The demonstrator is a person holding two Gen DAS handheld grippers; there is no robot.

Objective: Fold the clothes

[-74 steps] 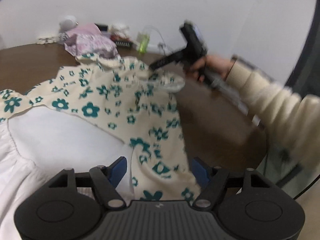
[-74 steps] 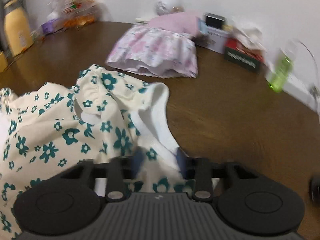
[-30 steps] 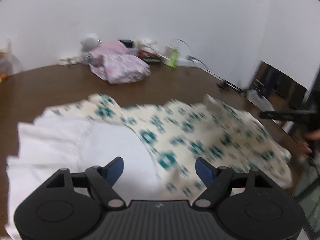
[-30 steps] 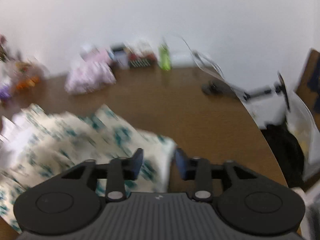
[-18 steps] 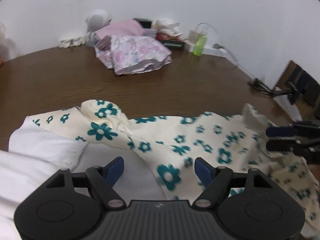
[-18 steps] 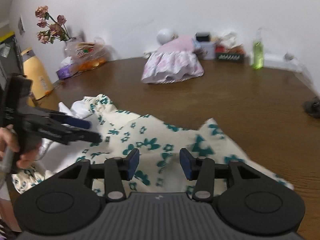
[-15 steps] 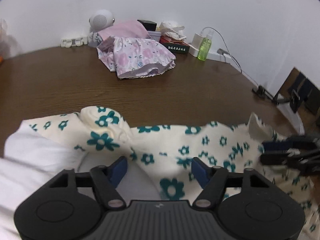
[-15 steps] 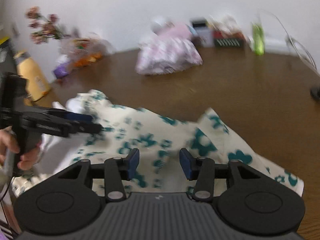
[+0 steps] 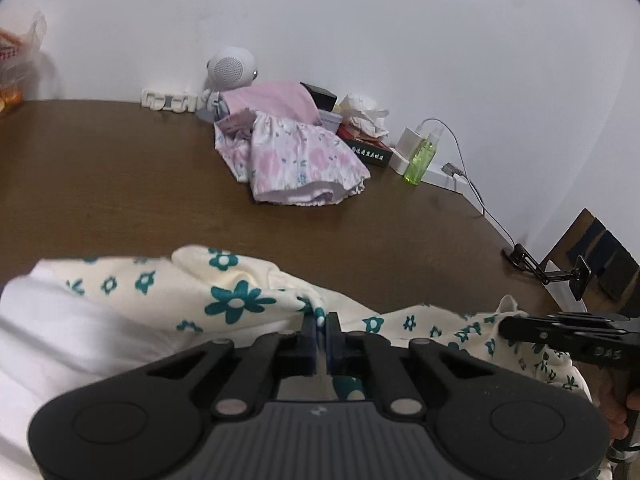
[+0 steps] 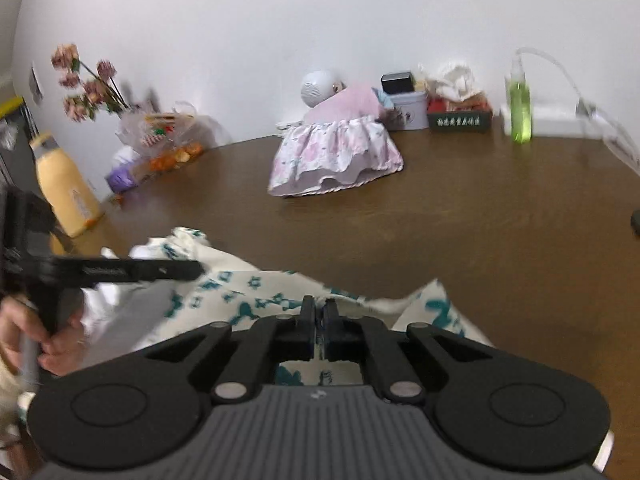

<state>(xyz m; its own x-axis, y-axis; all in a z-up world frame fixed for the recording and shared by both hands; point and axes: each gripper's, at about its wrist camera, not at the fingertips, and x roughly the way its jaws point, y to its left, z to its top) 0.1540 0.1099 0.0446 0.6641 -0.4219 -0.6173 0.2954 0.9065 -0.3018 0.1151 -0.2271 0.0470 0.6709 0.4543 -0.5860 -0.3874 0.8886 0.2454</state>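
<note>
A cream garment with teal flowers (image 9: 236,300) lies rumpled at the near edge of the brown table (image 9: 120,184), its white lining (image 9: 60,340) showing at the left. My left gripper (image 9: 319,322) is shut on a fold of its upper edge. My right gripper (image 10: 319,306) is shut on the same garment (image 10: 256,292) further right. Each gripper shows in the other's view: the right one (image 9: 560,334) at the right edge, the left one (image 10: 120,270) at the left.
A folded pink floral garment (image 9: 296,164) lies at the back of the table (image 10: 480,216). Behind it stand a white round speaker (image 9: 231,67), boxes and a green bottle (image 9: 420,160) with a cable. A yellow bottle (image 10: 64,192) and flowers (image 10: 84,84) stand at the left.
Both grippers were open over the flowered garment half a second ago. Both have now closed on its upper edge, and both views have dropped closer to the cloth.
</note>
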